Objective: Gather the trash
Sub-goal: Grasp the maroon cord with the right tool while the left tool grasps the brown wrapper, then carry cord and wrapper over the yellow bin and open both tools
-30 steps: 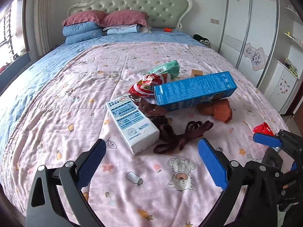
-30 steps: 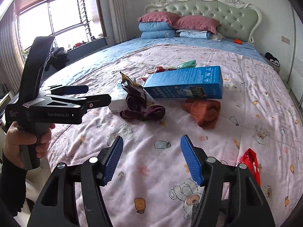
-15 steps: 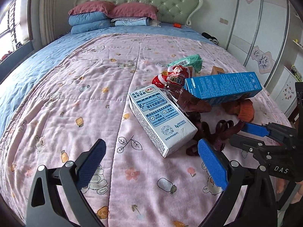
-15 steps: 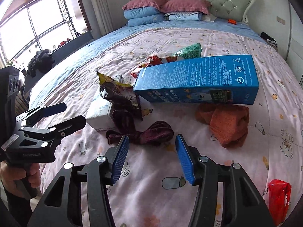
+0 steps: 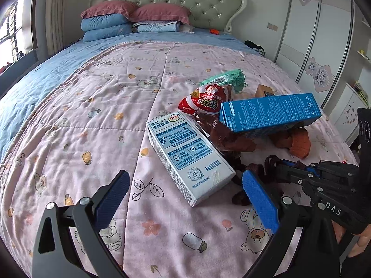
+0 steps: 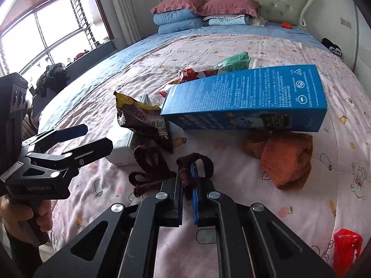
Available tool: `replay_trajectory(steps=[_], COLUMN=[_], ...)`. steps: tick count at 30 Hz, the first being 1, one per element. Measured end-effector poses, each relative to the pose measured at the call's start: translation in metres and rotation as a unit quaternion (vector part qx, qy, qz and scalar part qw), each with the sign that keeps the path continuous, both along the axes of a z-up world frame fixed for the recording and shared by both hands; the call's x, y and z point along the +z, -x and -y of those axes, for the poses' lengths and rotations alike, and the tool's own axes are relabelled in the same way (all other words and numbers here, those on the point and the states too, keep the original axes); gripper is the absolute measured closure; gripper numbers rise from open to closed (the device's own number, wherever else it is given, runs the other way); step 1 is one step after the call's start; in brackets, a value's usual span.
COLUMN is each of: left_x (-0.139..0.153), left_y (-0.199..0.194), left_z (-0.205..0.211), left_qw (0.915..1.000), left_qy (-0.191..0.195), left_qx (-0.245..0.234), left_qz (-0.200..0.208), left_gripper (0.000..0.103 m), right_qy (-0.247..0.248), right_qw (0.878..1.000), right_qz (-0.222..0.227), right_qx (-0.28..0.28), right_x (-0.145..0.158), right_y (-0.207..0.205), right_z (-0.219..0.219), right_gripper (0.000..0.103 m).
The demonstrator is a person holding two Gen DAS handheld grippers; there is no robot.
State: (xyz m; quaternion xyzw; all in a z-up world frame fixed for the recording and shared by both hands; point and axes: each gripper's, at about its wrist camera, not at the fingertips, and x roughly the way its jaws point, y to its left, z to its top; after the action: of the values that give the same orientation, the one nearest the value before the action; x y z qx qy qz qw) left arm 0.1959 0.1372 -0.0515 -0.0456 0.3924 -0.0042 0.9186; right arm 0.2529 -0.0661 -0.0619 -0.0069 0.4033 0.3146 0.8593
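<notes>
Trash lies on the pink quilt: a white milk carton [image 5: 189, 156], a long blue box [image 5: 270, 113] [image 6: 245, 99], a red snack bag [image 5: 204, 99], a green packet [image 5: 226, 78] [image 6: 234, 62], a dark brown wrapper [image 6: 143, 118] and a red wrapper [image 6: 346, 249]. My right gripper [image 6: 187, 176] is shut on a dark brown knitted sock [image 6: 157, 169] lying by the carton. My left gripper [image 5: 185, 192] is open and empty, its jaws wide apart just in front of the carton's near end.
An orange cloth [image 6: 285, 159] lies under the blue box's right end. Pillows [image 5: 132, 17] are stacked at the headboard. A wardrobe [image 5: 324, 34] stands on the right, a window [image 6: 46, 30] on the left. The quilt [image 5: 81, 127] spreads to the left.
My right gripper moved forward and closed on the brown sock. My left gripper moved closer to the milk carton and stayed open.
</notes>
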Motion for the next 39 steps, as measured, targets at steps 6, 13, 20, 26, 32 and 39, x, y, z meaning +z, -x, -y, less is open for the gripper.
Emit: replay_trajectory(steps=[6, 13, 20, 26, 32, 39], left_x=[0.008, 0.008, -0.001, 0.010, 0.040, 0.066], left_y=[-0.013, -0.041, -0.051, -0.036, -0.013, 0.006], left_z=[0.018, 0.030, 0.032, 0.038, 0.056, 0.113], left_qw=[0.9999, 1.0000, 0.9997, 0.9998, 0.9989, 0.9952], left_qy=[-0.002, -0.005, -0.007, -0.020, -0.036, -0.057], left_qx=[-0.011, -0.002, -0.003, -0.008, -0.025, -0.071], left_qz=[0.004, 0.000, -0.023, -0.006, 0.019, 0.036], left_gripper=[0.006, 0.008, 0.062, 0.068, 0.068, 0.068], right_qy=[-0.005, -0.011, -0.026, -0.043, -0.054, -0.059], right_qw=[1.000, 1.000, 1.000, 0.999, 0.998, 0.995], right_qz=[0.019, 0.023, 0.012, 0.016, 0.041, 0.059], right_qx=[-0.021, -0.014, -0.011, -0.004, -0.009, -0.046], right_x=[0.014, 0.017, 0.010, 0.017, 0.039, 0.056], right_y=[0.004, 0.006, 0.003, 0.006, 0.018, 0.034], right_z=[0.027, 0.041, 0.045, 0.047, 0.061, 0.113], right_gripper=[0.097, 0.097, 0.097, 0.097, 0.097, 0.097])
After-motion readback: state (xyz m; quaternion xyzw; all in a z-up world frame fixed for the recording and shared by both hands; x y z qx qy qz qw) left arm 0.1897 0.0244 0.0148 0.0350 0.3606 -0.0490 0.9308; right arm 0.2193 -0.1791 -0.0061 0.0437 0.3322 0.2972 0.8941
